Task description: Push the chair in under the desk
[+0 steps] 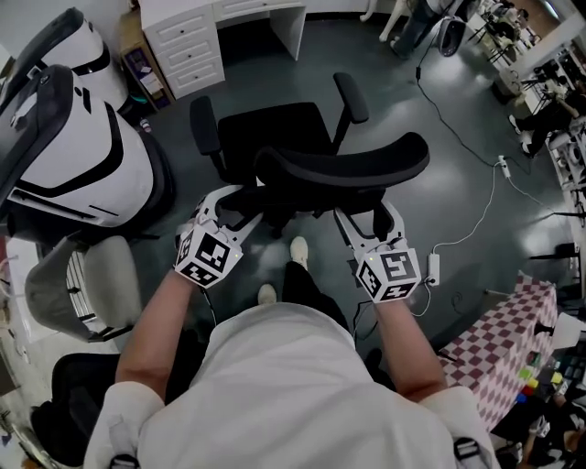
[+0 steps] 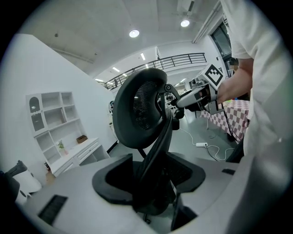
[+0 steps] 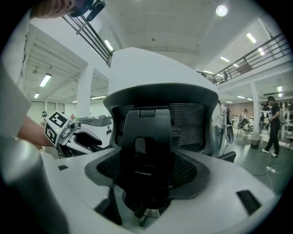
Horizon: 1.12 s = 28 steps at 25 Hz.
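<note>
Left tool and right tool gape around the chair back; only head view shows the worktop, upper left.

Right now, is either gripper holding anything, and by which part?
The left gripper and right gripper each straddle the lower back of the chair, fingers apart, one per side; whether they clamp it cannot be told.

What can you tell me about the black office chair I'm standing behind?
The chair is black, with a curved mesh backrest on a plastic spine, a seat and two armrests. It stands upright on the grey floor, facing the white desk but not under it. The left gripper and right gripper, fingers apart, reach its backrest.
</note>
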Tool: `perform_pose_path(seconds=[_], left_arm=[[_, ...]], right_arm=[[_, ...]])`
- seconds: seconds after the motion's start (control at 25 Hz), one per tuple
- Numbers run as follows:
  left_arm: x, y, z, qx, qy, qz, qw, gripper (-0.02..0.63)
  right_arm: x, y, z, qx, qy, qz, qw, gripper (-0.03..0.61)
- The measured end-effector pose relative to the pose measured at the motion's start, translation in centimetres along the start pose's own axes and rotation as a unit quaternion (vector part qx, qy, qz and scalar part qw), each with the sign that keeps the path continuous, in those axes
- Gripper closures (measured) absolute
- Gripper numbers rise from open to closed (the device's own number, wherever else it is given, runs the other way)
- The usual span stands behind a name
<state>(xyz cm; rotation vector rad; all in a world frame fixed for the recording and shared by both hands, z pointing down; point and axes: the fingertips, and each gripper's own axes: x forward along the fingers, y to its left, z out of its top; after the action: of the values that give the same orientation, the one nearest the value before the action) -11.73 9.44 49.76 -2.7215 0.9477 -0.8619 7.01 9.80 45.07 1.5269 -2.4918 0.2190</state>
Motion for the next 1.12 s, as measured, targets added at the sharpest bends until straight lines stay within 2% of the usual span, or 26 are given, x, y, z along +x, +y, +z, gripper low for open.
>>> perform_pose_path(seconds=[0.44, 0.76, 1.12], left_arm=[[5.2, 3.8, 1.6, -0.011, 0.009, -0.005, 0.9999, 0.399], [8.4, 5.3, 2.7, -0.013, 0.009, 0.007, 0.9999, 0.404], [11.7, 8.5, 3.7, -0.016, 0.013, 0.009, 0.9997, 0.397]], right_arm=[[4.6, -4.7, 1.4, -0.009, 0.0, 0.011, 1.0, 0.258], [7.2, -8.2, 2.1, -0.013, -0.002, 0.029, 0.999, 0.258], [10.4, -11.0, 3.2, -0.011, -0.003, 0.028, 1.0, 0.258]])
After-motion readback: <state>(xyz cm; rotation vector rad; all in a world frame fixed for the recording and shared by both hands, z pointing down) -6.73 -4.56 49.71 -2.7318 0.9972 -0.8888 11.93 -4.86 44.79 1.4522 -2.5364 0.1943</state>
